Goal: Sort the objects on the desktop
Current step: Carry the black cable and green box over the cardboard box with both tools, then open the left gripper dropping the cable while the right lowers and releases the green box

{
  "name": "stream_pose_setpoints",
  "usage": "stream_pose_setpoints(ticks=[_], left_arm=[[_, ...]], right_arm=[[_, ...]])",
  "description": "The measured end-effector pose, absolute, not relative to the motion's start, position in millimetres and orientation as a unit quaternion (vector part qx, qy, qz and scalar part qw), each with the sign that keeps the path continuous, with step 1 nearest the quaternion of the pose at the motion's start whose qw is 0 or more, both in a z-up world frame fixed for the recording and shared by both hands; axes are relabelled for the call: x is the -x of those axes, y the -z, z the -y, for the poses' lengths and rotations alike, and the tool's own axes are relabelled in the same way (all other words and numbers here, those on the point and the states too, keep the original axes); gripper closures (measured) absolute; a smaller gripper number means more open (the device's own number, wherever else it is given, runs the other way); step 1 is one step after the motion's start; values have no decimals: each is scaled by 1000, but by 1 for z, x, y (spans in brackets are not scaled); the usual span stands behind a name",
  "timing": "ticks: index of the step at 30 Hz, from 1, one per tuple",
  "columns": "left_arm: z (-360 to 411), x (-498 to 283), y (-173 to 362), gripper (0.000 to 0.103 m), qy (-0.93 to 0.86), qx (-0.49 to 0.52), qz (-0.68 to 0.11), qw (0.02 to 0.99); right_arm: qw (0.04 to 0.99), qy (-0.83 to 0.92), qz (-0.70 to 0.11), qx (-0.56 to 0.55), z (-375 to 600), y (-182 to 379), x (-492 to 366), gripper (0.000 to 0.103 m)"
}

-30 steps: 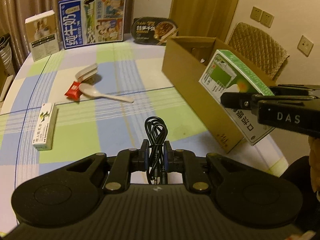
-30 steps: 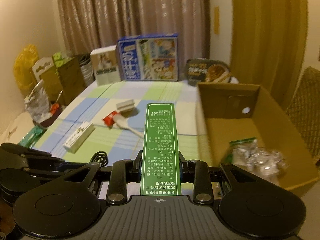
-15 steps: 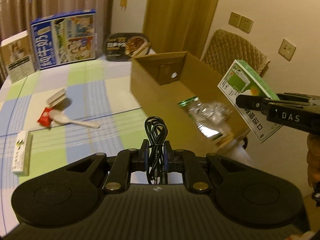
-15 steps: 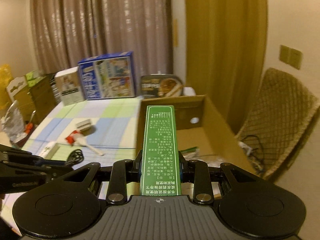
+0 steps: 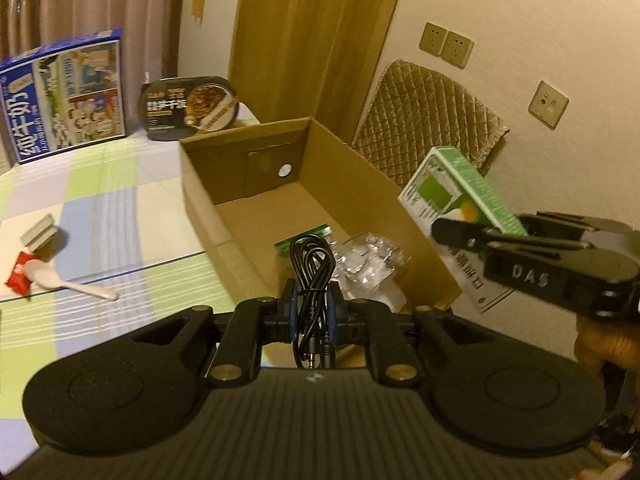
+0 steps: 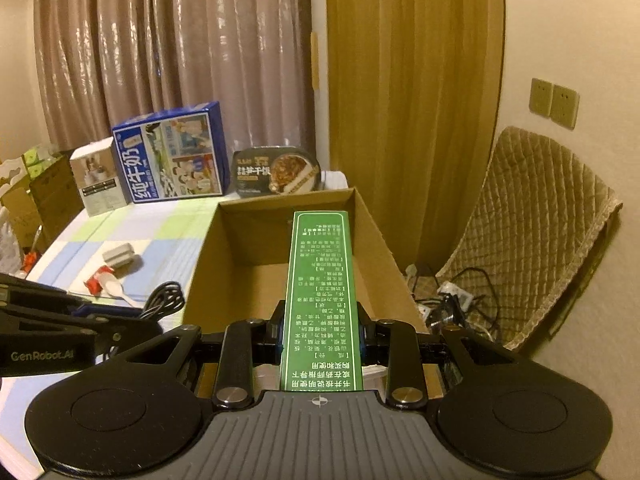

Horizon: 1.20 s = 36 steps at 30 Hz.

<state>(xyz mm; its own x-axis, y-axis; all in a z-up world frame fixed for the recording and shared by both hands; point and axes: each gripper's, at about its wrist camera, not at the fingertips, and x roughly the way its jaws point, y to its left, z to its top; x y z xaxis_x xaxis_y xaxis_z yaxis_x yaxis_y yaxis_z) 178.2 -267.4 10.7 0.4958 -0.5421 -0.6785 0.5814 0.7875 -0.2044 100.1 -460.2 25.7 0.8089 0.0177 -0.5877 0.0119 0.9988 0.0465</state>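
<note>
Above the open cardboard box (image 5: 320, 184), at the table's right-hand edge, both grippers carry loads. The left gripper (image 5: 311, 312) is clamped on a coiled black cable (image 5: 312, 268), its loop standing toward 12 o'clock and its two plugs hanging at 6. The right gripper (image 6: 320, 332) is clamped on a long green medicine carton (image 6: 322, 300) that points to 12 o'clock over the box interior.

A second earlier, the left wrist view held mostly checked tablecloth (image 5: 120, 200), with the box at 2 o'clock; now the box fills the centre and the cable hangs over its near end. The white spoon (image 5: 68, 282) and red packet (image 5: 18, 278) have slid out to 9 o'clock, and the small white carton once at 8 o'clock has left the frame. In the right wrist view, the green carton has crossed from the tablecloth to the box (both grips unchanged).

From the left wrist camera, the right gripper (image 5: 460, 232) enters at 3 o'clock, covering part of the carton's (image 5: 452, 188) printed face. Crumpled clear wrapping (image 5: 368, 256) lies inside the box; the green item under it is hard to make out. The blue milk carton (image 5: 64, 96) is cut off at 10 o'clock. The holding hand (image 5: 604, 344) shows only partly at 4 o'clock.
</note>
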Motion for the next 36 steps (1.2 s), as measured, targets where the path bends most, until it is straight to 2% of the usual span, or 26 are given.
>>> stream_pose_setpoints(ticks=[24, 26, 27, 36], left_arm=[[302, -215, 9, 92, 316, -20, -395, 863], [302, -217, 9, 78, 313, -23, -394, 864], [301, -216, 8, 62, 309, -23, -391, 866], [286, -213, 8, 64, 294, -32, -382, 876]], right_arm=[[944, -11, -329, -26, 472, -6, -136, 76], [944, -11, -329, -26, 472, -6, -136, 75], [944, -11, -329, -26, 472, -6, -136, 75], [943, -10, -332, -28, 472, -2, -138, 75]])
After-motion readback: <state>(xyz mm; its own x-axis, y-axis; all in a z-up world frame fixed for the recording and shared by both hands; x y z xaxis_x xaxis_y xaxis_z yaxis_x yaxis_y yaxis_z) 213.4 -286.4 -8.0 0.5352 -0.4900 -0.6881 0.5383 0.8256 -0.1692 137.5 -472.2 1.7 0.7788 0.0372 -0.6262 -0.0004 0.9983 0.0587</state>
